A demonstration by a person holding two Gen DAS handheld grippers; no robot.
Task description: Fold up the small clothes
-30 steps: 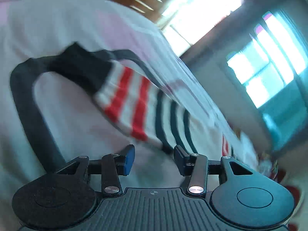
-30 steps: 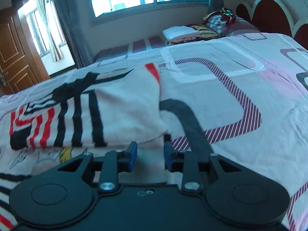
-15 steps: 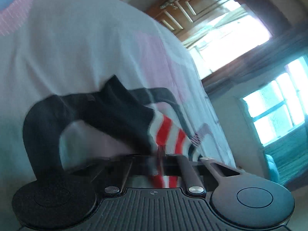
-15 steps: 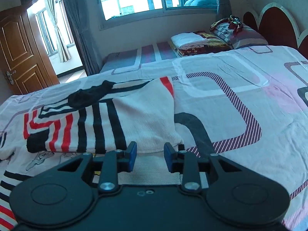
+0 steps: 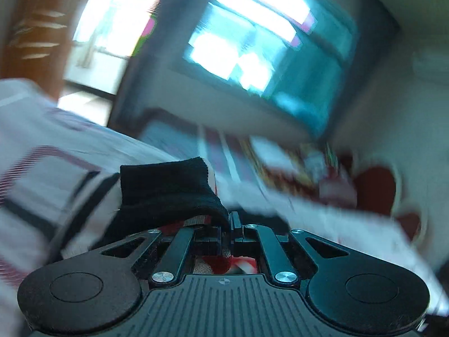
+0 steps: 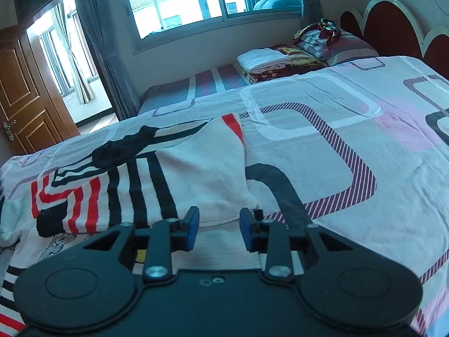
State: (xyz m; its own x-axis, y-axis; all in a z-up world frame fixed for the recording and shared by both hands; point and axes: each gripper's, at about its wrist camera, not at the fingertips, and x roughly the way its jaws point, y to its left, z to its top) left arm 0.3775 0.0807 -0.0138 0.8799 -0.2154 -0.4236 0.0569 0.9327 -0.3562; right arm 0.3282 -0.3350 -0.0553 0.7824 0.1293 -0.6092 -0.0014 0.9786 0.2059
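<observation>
A small white garment [image 6: 182, 174] with black and red stripes lies partly folded on the patterned bedsheet [image 6: 364, 146]. My right gripper [image 6: 216, 230] stands open just above the garment's near white edge, with nothing pinched between its blue pads. In the blurred left wrist view, my left gripper [image 5: 228, 224] is shut on a black edge of striped cloth [image 5: 168, 188]. That cloth drapes up and over the left finger, lifted off the bed, with red and white fabric showing under the jaws. The left gripper does not appear in the right wrist view.
A second bed holds a stack of folded clothes [image 6: 269, 61] and a pillow [image 6: 331, 42] below the window. A red headboard [image 6: 393, 25] lines the far right. A wooden door [image 6: 25, 95] stands open at the left.
My left gripper closed on the black-edged striped cloth, then swung up and rolled with it, so its view now faces the window. The right gripper stayed where it was, still open.
</observation>
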